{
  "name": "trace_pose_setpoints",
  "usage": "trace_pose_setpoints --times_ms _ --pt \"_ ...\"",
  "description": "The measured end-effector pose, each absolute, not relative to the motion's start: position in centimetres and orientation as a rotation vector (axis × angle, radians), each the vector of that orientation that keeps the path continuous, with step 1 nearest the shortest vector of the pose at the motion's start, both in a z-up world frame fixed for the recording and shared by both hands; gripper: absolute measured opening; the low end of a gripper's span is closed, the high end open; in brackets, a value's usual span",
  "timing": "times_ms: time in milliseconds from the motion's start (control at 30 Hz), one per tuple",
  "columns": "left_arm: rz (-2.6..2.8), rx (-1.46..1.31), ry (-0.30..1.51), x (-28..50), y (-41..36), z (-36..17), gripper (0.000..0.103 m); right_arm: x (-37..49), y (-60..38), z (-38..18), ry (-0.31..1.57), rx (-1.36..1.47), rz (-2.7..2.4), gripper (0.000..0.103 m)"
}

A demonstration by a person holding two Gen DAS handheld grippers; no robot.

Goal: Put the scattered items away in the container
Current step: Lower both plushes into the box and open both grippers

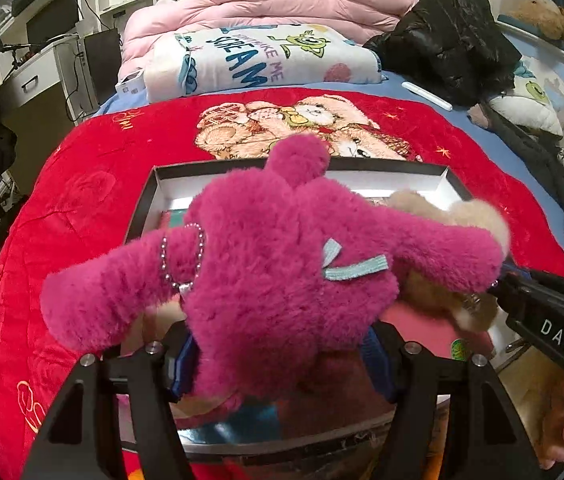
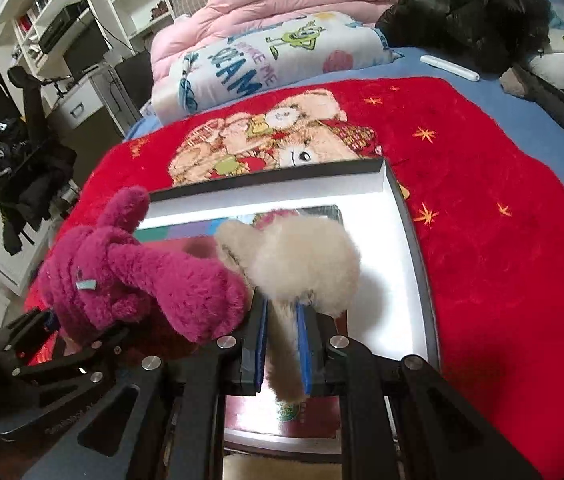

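A magenta plush toy (image 1: 274, 264) with a bead chain and a pale blue ribbon is held in my left gripper (image 1: 278, 364), which is shut on its lower body above the box. It also shows in the right wrist view (image 2: 138, 276). My right gripper (image 2: 282, 344) is shut on a cream plush toy (image 2: 306, 260), holding it over the box; that toy shows beige in the left wrist view (image 1: 450, 216). The container is a shallow black box with a white inside (image 2: 398, 224), lying on the red blanket; its far wall shows in the left wrist view (image 1: 386, 178). Flat colourful items lie inside.
The red teddy-bear blanket (image 2: 502, 240) covers the bed around the box. Behind it lie a folded cartoon blanket (image 1: 266, 60), a pink quilt (image 1: 282, 0), a black jacket (image 1: 450, 40) and a white pen-like stick (image 1: 426, 96). A desk and shelves stand at the left.
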State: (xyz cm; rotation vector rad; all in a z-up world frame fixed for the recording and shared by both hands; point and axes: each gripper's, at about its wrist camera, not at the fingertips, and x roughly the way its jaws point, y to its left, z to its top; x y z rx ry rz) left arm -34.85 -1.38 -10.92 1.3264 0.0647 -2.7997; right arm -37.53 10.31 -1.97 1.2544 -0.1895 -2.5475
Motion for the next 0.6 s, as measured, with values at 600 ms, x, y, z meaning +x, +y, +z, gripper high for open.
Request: trace_pose_setpoints --times_ms 600 --pt "-2.751 1.326 0.004 -34.66 -0.81 -11.3 0.077 -37.37 10.36 -2.71 -0.22 1.285 -2.554 0.019"
